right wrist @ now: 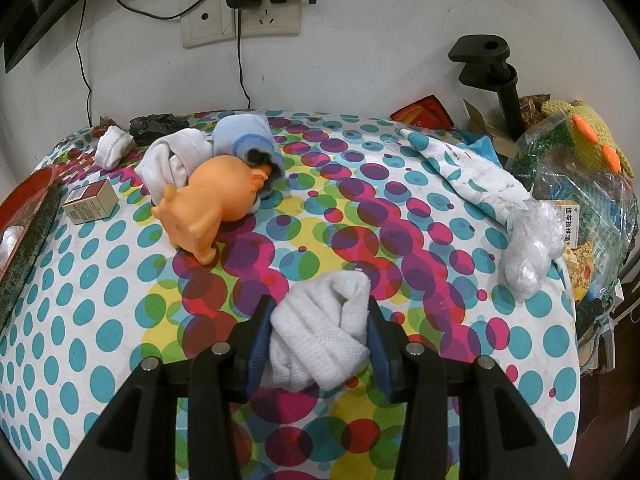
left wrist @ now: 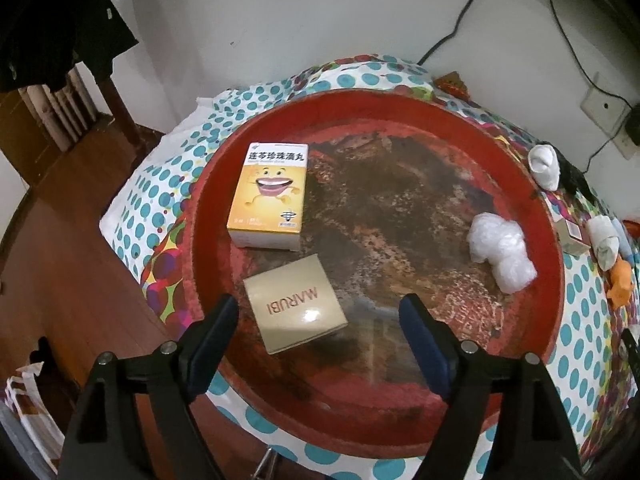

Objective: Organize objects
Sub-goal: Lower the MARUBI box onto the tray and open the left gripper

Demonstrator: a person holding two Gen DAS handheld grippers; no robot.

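Socks, boxes and a toy, spread over a dotted cloth (right wrist: 420, 184) on the table.

Left view: left claw (left wrist: 320, 312) spread wide, holding nothing, low in the frame above a red tray (left wrist: 556, 248). On the tray: yellow box (left wrist: 269, 195) at upper left, lying flat; beige box (left wrist: 295, 309) just below it, nearly between the fingers (left wrist: 218, 328); white plastic wad (left wrist: 500, 250) at right, near the rim. Beyond the rim at far right: rolled white sock (left wrist: 543, 166), a second white sock (left wrist: 605, 246), orange toy (left wrist: 621, 285).

Right view: right claw (right wrist: 318, 330) closed on a white rolled sock (right wrist: 324, 336), pinched between both blue pads (right wrist: 256, 344) at lower centre. Lifted or resting on the cloth: could not tell. Upper left of centre: orange toy (right wrist: 212, 204) on its side, touching a white sock (right wrist: 172, 162) and a blue sock (right wrist: 250, 140). Small white sock (right wrist: 112, 146) and black bag (right wrist: 158, 124) farther left. Small carton (right wrist: 90, 201) at left, just beside the tray edge (right wrist: 28, 232). Plastic wad (right wrist: 528, 248) at right, on the cloth's edge.
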